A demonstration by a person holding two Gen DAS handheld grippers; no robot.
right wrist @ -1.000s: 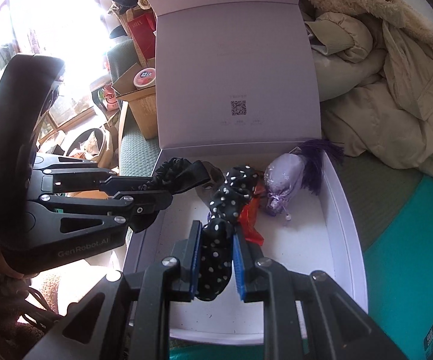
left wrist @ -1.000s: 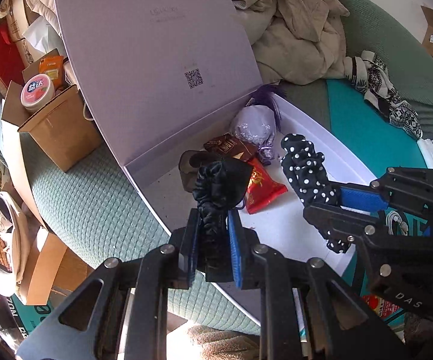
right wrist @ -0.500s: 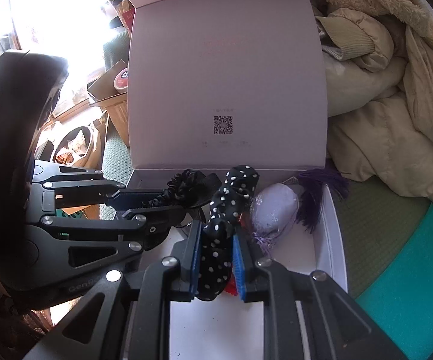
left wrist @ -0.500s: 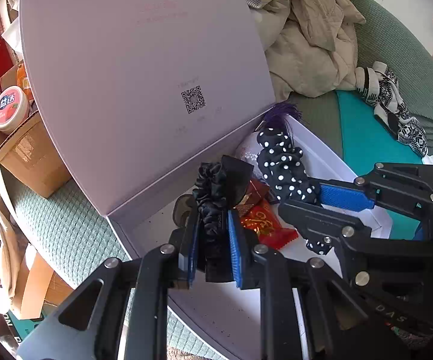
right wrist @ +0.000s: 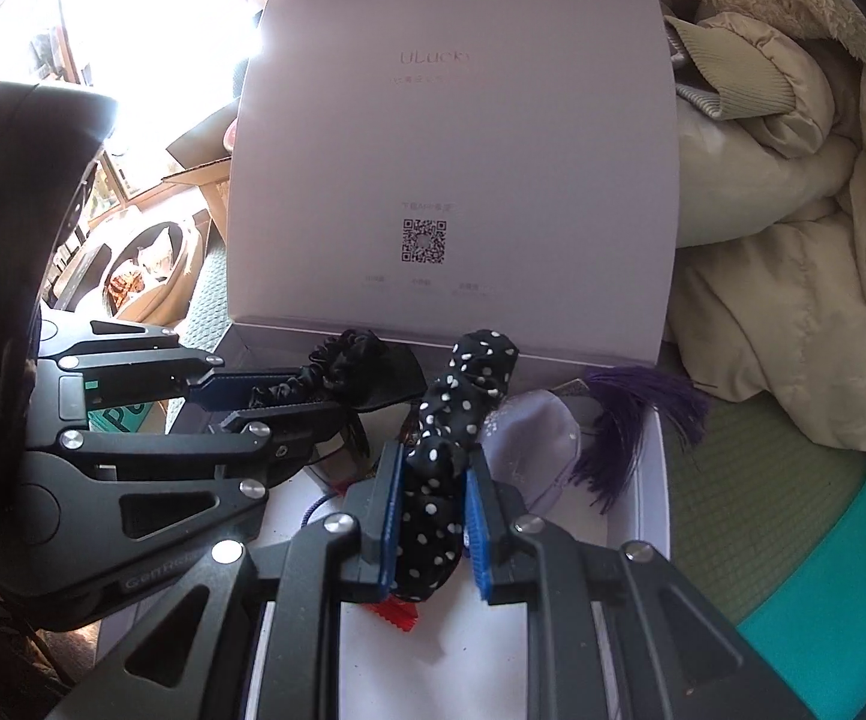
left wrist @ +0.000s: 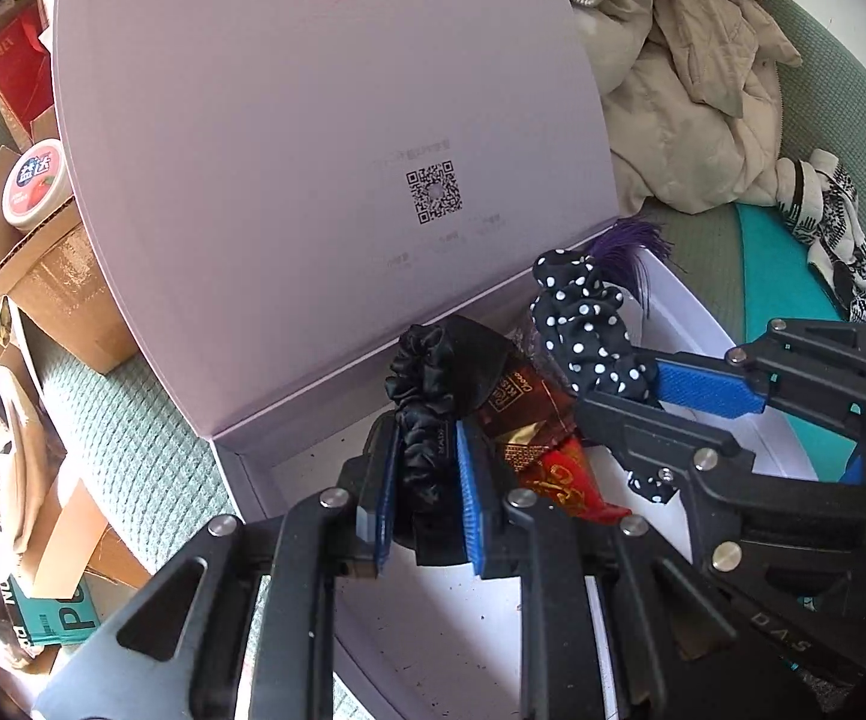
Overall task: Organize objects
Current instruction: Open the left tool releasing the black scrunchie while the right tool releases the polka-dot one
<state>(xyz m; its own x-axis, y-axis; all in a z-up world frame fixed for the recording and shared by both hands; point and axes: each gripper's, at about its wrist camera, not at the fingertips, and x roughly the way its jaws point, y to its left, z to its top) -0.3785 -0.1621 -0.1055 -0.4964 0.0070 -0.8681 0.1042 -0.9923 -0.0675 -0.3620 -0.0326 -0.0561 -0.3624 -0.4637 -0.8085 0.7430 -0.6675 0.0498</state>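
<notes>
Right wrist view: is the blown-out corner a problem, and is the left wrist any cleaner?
Right wrist view: the window at upper left is overexposed to white, and the left gripper below it reads dark, but the dotted scrunchie stays sharp. Left wrist view: even light, no glare, QR code crisp; fisheye bends the lid edges.

Place: lived-in home, cluttered.
Signs I see: beige jacket (left wrist: 691, 90) heaped on green sofa (left wrist: 133, 420); cardboard boxes (left wrist: 43, 276).
</notes>
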